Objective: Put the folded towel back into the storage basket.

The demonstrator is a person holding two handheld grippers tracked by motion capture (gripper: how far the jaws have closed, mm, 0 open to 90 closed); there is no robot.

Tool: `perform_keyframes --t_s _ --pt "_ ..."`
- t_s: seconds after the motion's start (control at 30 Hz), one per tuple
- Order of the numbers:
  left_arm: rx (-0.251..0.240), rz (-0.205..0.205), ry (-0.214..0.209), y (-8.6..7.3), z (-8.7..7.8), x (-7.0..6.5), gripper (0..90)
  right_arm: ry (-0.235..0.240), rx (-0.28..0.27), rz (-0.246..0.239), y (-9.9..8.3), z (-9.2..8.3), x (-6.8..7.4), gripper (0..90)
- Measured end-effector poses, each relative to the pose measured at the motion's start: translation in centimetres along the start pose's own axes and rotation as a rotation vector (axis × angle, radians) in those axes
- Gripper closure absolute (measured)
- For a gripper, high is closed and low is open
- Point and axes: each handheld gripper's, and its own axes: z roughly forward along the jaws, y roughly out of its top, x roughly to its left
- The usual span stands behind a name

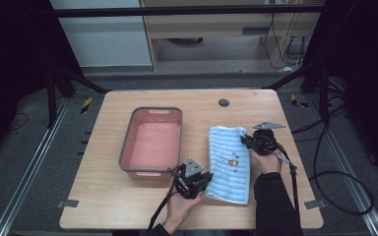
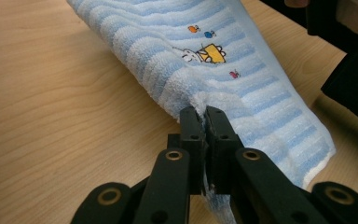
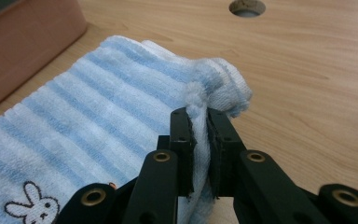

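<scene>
Towel: a blue-and-white striped towel (image 1: 230, 163) lies on the right half of the desk (image 1: 128, 201), toward its near edge.
Left gripper (image 1: 203, 180): jaws pinch the towel's near-left edge.
Right gripper (image 1: 246, 140): jaws clamp its bunched far-right corner.
Basin: a pink basin (image 1: 152, 141) sits left of the towel, apart from it.

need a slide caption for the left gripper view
Left gripper shut on the edge of a blue striped towel on the table.
</scene>
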Motion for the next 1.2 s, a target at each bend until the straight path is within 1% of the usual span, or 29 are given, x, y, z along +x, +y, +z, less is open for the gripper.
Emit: perform_keyframes --t_s 0.1,0.17,0.33,0.37,0.5,0.53,0.6,0.63,0.67,0.7,0.77,0.83,0.93,1.03,1.07,1.13,1.2 --pt "-0.009 0.007 0.002 0.4 -0.6 0.1 86.6 -0.004 -0.024 -0.020 0.7 -0.7 0.5 82.1" --pt "-0.020 0.007 0.003 0.6 -0.9 0.2 86.6 -0.006 -0.028 -0.023 0.8 -0.8 0.5 82.1" --pt "-0.041 0.020 0.011 1.3 -1.9 0.3 86.6 -0.003 -0.063 -0.022 1.7 -1.8 0.9 82.1" --pt "-0.047 0.021 0.012 1.4 -2.1 0.3 86.5 -0.003 -0.072 -0.027 1.9 -2.0 1.1 82.1" --pt "-0.059 0.040 0.018 1.8 -2.8 0.2 86.6 0.002 -0.084 -0.032 2.3 -2.3 1.6 82.1" --pt "-0.060 0.043 0.022 1.9 -3.0 0.2 86.5 0.003 -0.095 -0.044 2.7 -2.5 1.9 82.1" --pt "-0.069 0.050 0.025 2.1 -3.3 0.2 86.5 0.000 -0.095 -0.042 2.8 -2.6 2.0 82.1" --pt "-0.074 0.054 0.028 2.3 -3.5 0.2 86.5 0.003 -0.112 -0.048 3.3 -3.0 2.3 82.2" --pt "-0.080 0.052 0.030 2.4 -3.7 0.2 86.5 0.003 -0.112 -0.048 3.3 -3.0 2.3 82.2" --pt "-0.090 0.057 0.035 2.7 -4.2 0.4 86.5 0.011 -0.128 -0.052 3.7 -3.4 2.5 82.2" --pt "-0.097 0.054 0.037 2.9 -4.5 0.4 86.5 0.011 -0.132 -0.055 4.1 -3.6 2.7 82.1" --pt "-0.103 0.062 0.042 3.2 -4.9 0.5 86.5 0.009 -0.135 -0.059 4.2 -3.7 2.8 82.2" --pt "-0.113 0.065 0.046 3.7 -5.5 0.7 86.5 0.011 -0.152 -0.058 5.2 -4.2 3.2 82.1" --pt "-0.122 0.072 0.047 4.2 -6.0 0.8 86.5 0.009 -0.157 -0.064 5.6 -4.4 3.4 82.2" --pt "-0.132 0.072 0.048 4.5 -6.4 0.9 86.5 0.008 -0.165 -0.071 6.2 -4.6 3.7 82.2" --pt "-0.137 0.076 0.050 4.7 -6.7 0.9 86.5 0.008 -0.167 -0.073 6.4 -4.7 3.8 82.2" --pt "-0.145 0.075 0.052 5.0 -7.1 1.1 86.5 0.010 -0.182 -0.076 7.2 -5.0 4.2 82.2"
